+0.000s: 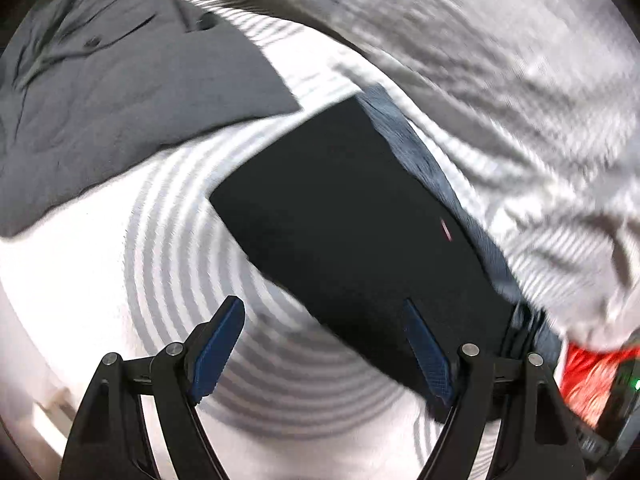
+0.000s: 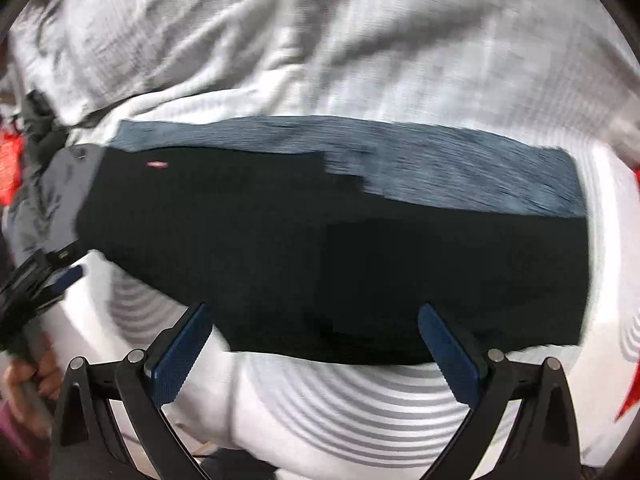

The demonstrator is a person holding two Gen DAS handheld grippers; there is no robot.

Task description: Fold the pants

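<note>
The pants (image 2: 332, 256) were very dark, almost black, and lay flat in a long folded shape on the white striped cover (image 2: 344, 408). A tiny red mark (too blurry to read) sat near one end. A blue-gray cloth (image 2: 460, 172) touched their far edge.

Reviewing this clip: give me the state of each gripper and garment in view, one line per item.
left gripper: open, empty, above the striped sheet.
right gripper: open, empty, in front of the black pants.
black pants: folded into a flat rectangle, lying on the blue pants.
blue pants: folded flat, partly covered by the black ones.
grey garment: unfolded, wrinkled, lying apart on the sheet.
striped sheet: spread out, rumpled farther back.
</note>
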